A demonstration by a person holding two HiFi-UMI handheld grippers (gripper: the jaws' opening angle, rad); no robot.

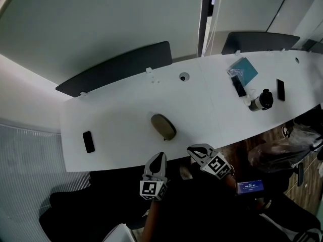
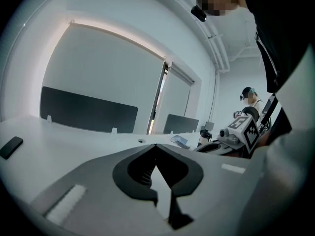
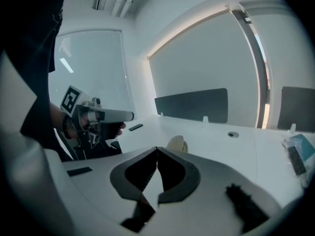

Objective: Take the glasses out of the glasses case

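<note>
1. At the near edge of the white table (image 1: pixel 126 110), the head view showed only the tops of your left gripper (image 1: pixel 158 158) and right gripper (image 1: pixel 195 149). The arms behind them sank into the dark at 6 o'clock and could not be made out.
2. The glasses case (image 1: pixel 163 126) lay closed, so its inside was hidden from every view.
3. In the left gripper view, that gripper's own grey body filled the lower half and covered the case. Your right gripper poked in at 3 o'clock, partly cut off by a dark sleeve.
4. In the right gripper view, only the upper part of the case rose above the jaw tips, at about 1 o'clock from them.
5. The case was a smooth, rounded oval of olive-tan colour, lying flat on the table. It sat at about 12 o'clock from your left gripper and 10 o'clock from your right, apart from both.
6. Both grippers were clenched, their jaws meeting tip to tip with nothing between them.
7. A black phone (image 1: pixel 88 141) lay at 9 o'clock from the case. At 2 o'clock, a teal packet (image 1: pixel 243 69) and some dark items beside it were too small to tell apart.
</note>
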